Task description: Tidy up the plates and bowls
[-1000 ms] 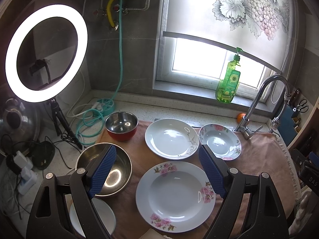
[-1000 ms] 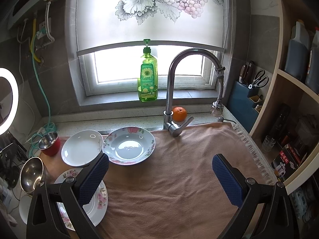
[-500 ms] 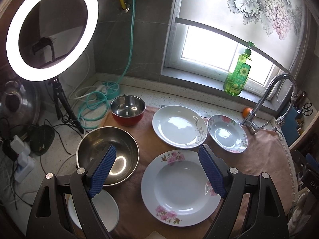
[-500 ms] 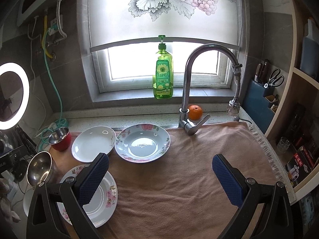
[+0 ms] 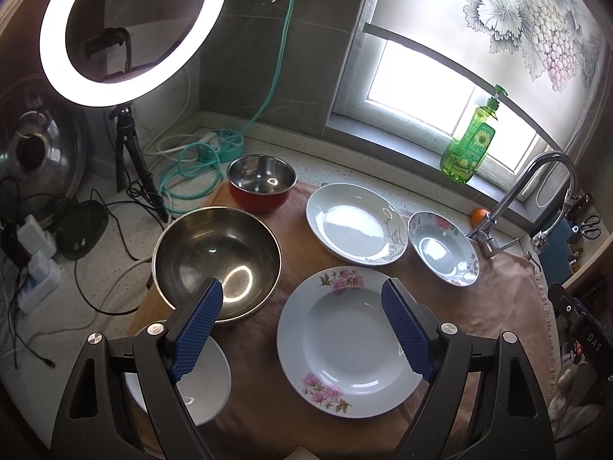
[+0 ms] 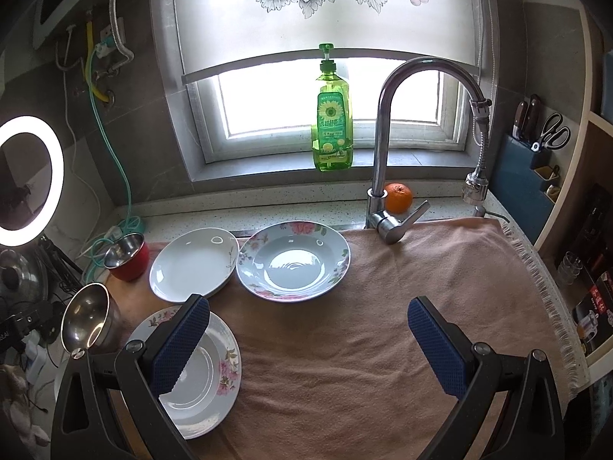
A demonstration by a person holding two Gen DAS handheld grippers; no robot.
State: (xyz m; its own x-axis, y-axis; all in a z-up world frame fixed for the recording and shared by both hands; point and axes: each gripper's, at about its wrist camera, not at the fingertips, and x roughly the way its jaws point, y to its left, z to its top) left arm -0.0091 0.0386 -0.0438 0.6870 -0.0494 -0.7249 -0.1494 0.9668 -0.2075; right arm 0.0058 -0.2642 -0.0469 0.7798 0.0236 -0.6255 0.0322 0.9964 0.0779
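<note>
Three plates (image 5: pixel 346 345), three bowls (image 5: pixel 216 262), two gaping grippers (image 5: pixel 302 326)

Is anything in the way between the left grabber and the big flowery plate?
Nothing visible is. The left gripper hangs open above the big flowered plate, with only air between. The large steel bowl sits off to its left side.

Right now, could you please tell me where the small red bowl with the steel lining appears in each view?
Left wrist: the small red bowl sits upper centre, behind the large steel bowl.
Right wrist: it sits far left, mid-height.
Shared landmark: the green soap bottle on the sill.
</note>
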